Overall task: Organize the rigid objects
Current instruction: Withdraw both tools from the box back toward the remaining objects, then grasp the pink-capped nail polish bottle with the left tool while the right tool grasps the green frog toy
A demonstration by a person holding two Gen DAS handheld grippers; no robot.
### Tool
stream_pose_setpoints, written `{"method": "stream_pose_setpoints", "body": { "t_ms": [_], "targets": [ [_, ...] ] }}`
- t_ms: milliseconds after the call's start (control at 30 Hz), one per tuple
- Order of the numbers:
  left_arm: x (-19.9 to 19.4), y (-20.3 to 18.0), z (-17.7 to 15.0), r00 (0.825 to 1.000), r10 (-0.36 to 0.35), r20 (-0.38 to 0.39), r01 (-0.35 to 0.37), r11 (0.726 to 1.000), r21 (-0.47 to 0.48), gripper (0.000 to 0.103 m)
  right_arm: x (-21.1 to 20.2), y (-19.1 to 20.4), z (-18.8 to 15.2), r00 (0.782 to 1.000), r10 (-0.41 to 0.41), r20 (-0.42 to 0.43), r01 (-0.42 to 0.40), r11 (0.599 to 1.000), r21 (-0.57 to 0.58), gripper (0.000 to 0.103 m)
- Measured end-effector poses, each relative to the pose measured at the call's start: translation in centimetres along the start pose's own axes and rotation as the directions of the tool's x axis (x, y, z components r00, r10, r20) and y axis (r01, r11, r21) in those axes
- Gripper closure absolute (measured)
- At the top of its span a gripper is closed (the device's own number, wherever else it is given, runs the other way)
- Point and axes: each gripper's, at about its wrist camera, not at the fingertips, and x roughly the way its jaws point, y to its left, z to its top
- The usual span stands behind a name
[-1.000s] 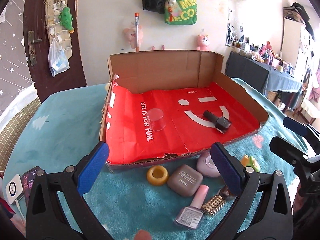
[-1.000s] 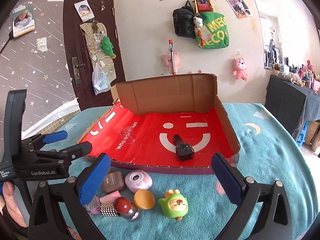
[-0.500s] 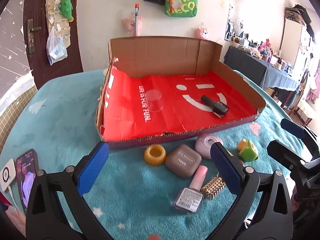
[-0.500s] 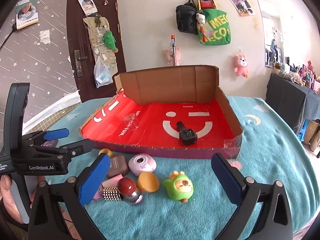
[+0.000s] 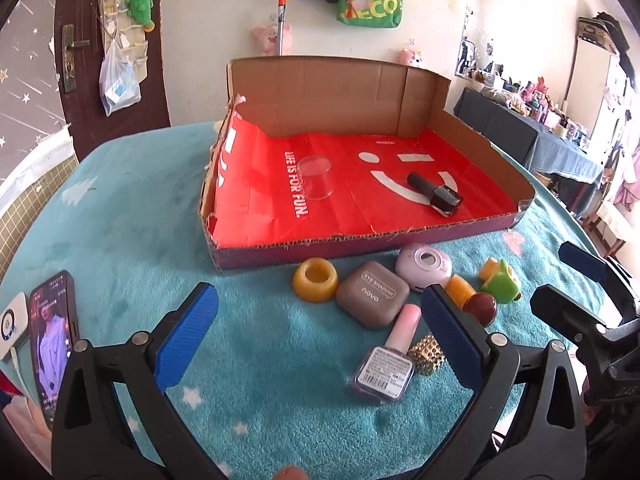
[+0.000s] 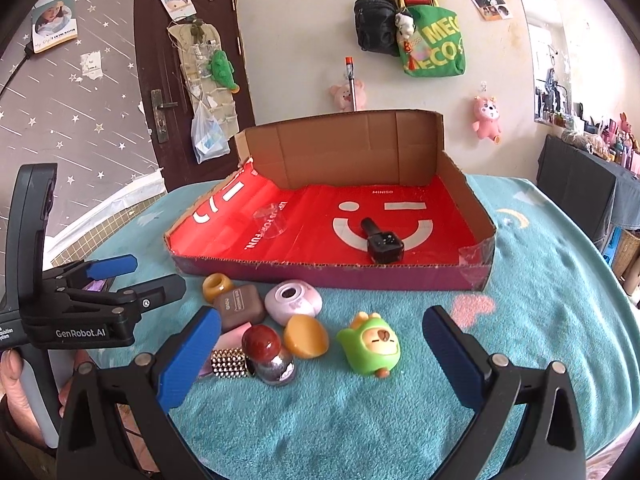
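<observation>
A cardboard tray (image 5: 472,236) (image 6: 340,276) with a red liner holds a black nail polish bottle (image 5: 436,194) (image 6: 382,242) and a clear cup (image 5: 315,178) (image 6: 272,220). In front of it lie a yellow ring (image 5: 316,280), a brown eyeshadow case (image 5: 372,300) (image 6: 240,306), a lilac round case (image 5: 424,266) (image 6: 294,298), a pink nail polish (image 5: 390,356), a red-capped silver bottle (image 6: 270,356), an orange piece (image 6: 306,336) and a green toy (image 6: 372,346). My left gripper (image 5: 320,344) (image 6: 124,276) is open and empty above the cloth. My right gripper (image 6: 320,360) (image 5: 568,276) is open too, near the toy.
A teal plush cloth (image 5: 120,240) covers the round table. A phone (image 5: 52,340) and a small white device (image 5: 10,322) lie at the left edge. A studded gold piece (image 5: 428,354) lies by the pink polish. A hand (image 6: 12,372) holds the left gripper's handle.
Both grippers have pulled back from the tray and tilted down, so the objects in front of it now sit higher and fuller in both views. No object has moved.
</observation>
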Motion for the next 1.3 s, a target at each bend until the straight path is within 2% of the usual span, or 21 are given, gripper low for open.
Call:
{"method": "stream_pose_setpoints", "body": {
  "t_ms": [467, 767, 867, 1000, 1300],
  "targets": [
    [0.3, -0.3, -2.4, 0.998, -0.007, -0.063, 0.008, 1.0, 0.011, 0.0, 0.4, 0.1, -1.4, 0.999, 0.007, -0.044, -0.007, 1.0, 0.002, 0.001],
    [0.6, -0.3, -3.6, 0.996, -0.017, -0.087, 0.018, 1.0, 0.014, 0.0, 0.9, 0.3, -2.4, 0.997, 0.009, -0.081, -0.01, 1.0, -0.006, 0.007],
    [0.8, -0.6, -3.9, 0.995, -0.016, -0.094, 0.019, 0.999, 0.029, 0.005, 1.1, 0.3, -2.6, 0.996, 0.013, -0.093, -0.013, 1.0, -0.006, 0.01],
    [1.2, -0.7, -4.1, 0.993, -0.021, -0.114, 0.025, 0.999, 0.035, 0.019, 1.4, 0.1, -3.0, 0.995, 0.0, -0.104, 0.0, 1.0, -0.005, 0.016],
    [1.4, -1.3, -4.6, 0.988, -0.079, -0.13, 0.086, 0.995, 0.047, 0.023, 1.9, -1.7, -3.2, 0.99, -0.085, -0.116, 0.087, 0.996, 0.013, 0.028]
  ]
}}
